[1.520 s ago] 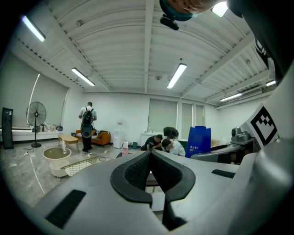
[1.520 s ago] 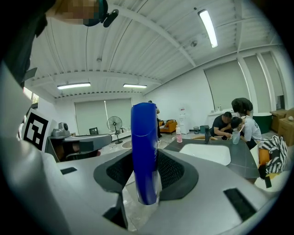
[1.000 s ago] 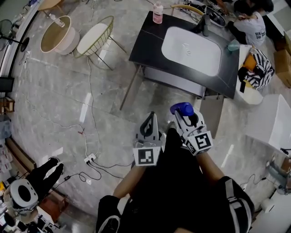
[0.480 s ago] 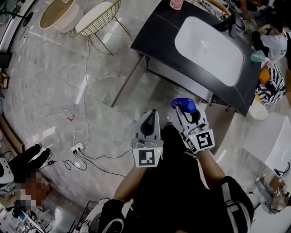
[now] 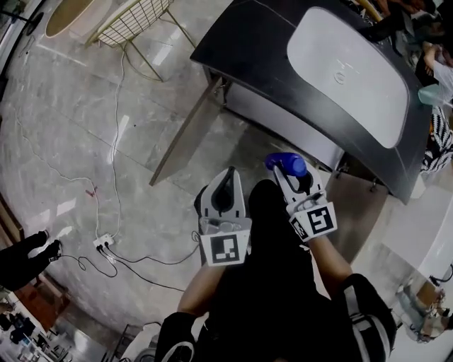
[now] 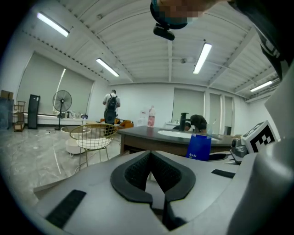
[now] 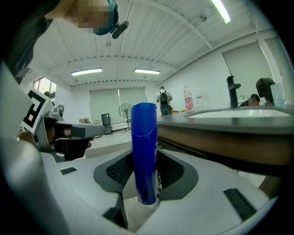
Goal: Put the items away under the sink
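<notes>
My right gripper [image 5: 291, 175] is shut on a blue bottle [image 5: 285, 164], which stands upright between its jaws [image 7: 144, 151]. My left gripper [image 5: 226, 182] hangs beside it, shut with nothing in it [image 6: 150, 158]. Both are held over the marble floor, just in front of the black sink counter [image 5: 248, 49] with its white basin [image 5: 347, 71]. A pale panel [image 5: 283, 124] runs under the counter's front edge. In the left gripper view the blue bottle [image 6: 198, 147] shows to the right, with the counter [image 6: 138, 134] behind it.
A slanted counter leg [image 5: 180, 145] stands ahead to the left. A wire chair [image 5: 131, 18] is at the far left, and cables with a power strip [image 5: 102, 242] lie on the floor. A pink bottle [image 6: 150, 117] and a faucet [image 7: 231, 92] stand on the counter. A person [image 5: 439, 63] is behind it.
The view has moved closer to the sink counter, which now fills more of the top. Both grippers keep their places in view and the blue bottle stays held.
</notes>
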{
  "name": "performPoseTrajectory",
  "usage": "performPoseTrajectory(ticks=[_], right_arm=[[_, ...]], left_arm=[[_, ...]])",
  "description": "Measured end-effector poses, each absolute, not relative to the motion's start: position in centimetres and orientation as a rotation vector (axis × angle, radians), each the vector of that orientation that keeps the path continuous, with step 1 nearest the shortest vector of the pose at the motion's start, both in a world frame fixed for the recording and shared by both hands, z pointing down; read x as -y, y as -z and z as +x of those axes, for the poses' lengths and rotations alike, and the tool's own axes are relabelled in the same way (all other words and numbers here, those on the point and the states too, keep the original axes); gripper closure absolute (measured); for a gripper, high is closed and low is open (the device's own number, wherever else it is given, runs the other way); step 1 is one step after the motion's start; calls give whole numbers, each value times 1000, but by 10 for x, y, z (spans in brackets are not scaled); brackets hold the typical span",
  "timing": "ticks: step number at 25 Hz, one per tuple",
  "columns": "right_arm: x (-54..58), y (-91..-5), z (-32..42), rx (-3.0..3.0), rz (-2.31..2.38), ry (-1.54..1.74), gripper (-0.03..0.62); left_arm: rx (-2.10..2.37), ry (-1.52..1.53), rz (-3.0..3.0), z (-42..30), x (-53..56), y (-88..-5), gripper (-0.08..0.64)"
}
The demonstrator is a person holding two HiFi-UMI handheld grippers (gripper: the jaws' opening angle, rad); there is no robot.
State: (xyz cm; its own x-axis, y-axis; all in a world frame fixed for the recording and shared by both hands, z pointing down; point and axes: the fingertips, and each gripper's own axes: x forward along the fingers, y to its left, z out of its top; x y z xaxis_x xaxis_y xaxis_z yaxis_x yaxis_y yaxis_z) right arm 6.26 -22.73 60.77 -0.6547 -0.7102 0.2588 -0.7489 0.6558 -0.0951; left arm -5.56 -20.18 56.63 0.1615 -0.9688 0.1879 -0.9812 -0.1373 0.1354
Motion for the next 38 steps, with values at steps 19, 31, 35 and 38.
performPoseTrajectory(ticks=[19,31,35,38], right_arm=[[263,-797,82,2668,1276,-214,439],[295,-813,79,2668,1302,-90,439],[310,-828,81,2637,1299,-58,439],[320,-841,86,2623,1307,-57,439]], left_arm=[[1890,90,2363,-39,214,-718,545],[1819,125,2460,-26,208,-716,545],[1817,128,2467,-25,209,-724,545],[1816,131,2457,-23,207,-726,545]])
